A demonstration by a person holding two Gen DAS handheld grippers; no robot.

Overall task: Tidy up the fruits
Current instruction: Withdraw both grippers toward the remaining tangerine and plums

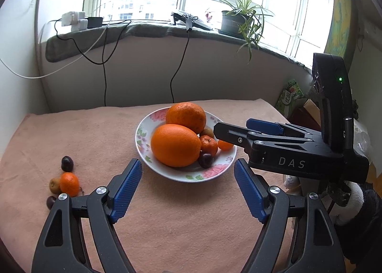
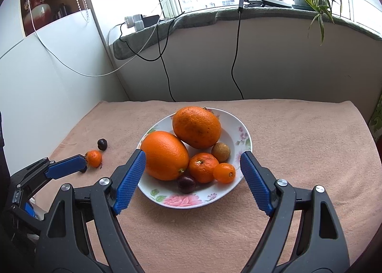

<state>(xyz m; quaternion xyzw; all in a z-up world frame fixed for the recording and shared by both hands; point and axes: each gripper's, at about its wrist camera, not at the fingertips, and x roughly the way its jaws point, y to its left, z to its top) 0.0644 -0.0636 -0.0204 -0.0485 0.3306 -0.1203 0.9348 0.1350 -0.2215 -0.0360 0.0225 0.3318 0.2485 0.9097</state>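
A white floral bowl (image 1: 148,129) (image 2: 246,139) sits mid-table holding two large oranges (image 1: 175,145) (image 2: 197,127), a mandarin (image 2: 203,166), a smaller orange fruit (image 2: 224,172), a brown longan (image 2: 220,152) and a dark cherry (image 2: 186,184). Loose on the cloth at left lie a mandarin (image 1: 69,184) (image 2: 93,159), a dark cherry (image 1: 67,163) (image 2: 102,144), a small brown fruit (image 1: 54,186) and another dark cherry (image 1: 50,202). My left gripper (image 1: 188,171) is open and empty in front of the bowl. My right gripper (image 2: 193,164) is open and empty over the bowl's near side.
A pink cloth (image 2: 298,134) covers the table. Behind it is a wall with hanging cables (image 2: 235,63) and a windowsill with a potted plant (image 1: 235,22). Bags and boxes (image 1: 290,95) stand off the table's right edge.
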